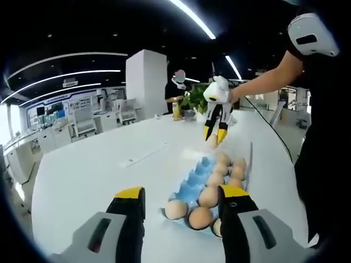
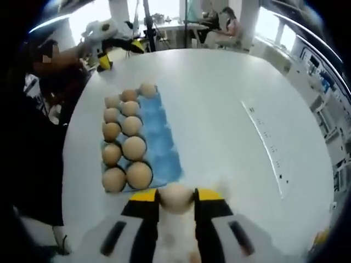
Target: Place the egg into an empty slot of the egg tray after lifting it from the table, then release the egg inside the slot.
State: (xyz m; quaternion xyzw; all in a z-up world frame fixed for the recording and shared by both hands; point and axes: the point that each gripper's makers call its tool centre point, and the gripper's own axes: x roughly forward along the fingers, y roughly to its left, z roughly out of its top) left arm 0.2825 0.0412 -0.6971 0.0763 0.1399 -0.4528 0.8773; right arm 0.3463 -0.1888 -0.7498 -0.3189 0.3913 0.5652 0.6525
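Observation:
A blue egg tray [image 2: 164, 143] lies on the white table [image 2: 219, 98]. Two of its rows are full of brown eggs [image 2: 134, 148], and the third row holds one egg [image 2: 147, 89] at its far end with bare slots nearer me. My right gripper [image 2: 176, 196] is shut on an egg [image 2: 176, 198], just off the tray's near edge. From the left gripper view, that right gripper [image 1: 214, 138] hangs over the tray's [image 1: 193, 183] far end with the egg [image 1: 211, 141] between its yellow tips. My left gripper [image 1: 181, 194] stands open with nothing in it, near the tray's other end.
A long white strip [image 2: 264, 143] lies on the table to the side of the tray. A potted plant [image 1: 193, 98] and a yellow bottle [image 1: 176, 109] stand at the far edge. The person's arm [image 1: 263, 79] reaches in. Chairs and desks surround the table.

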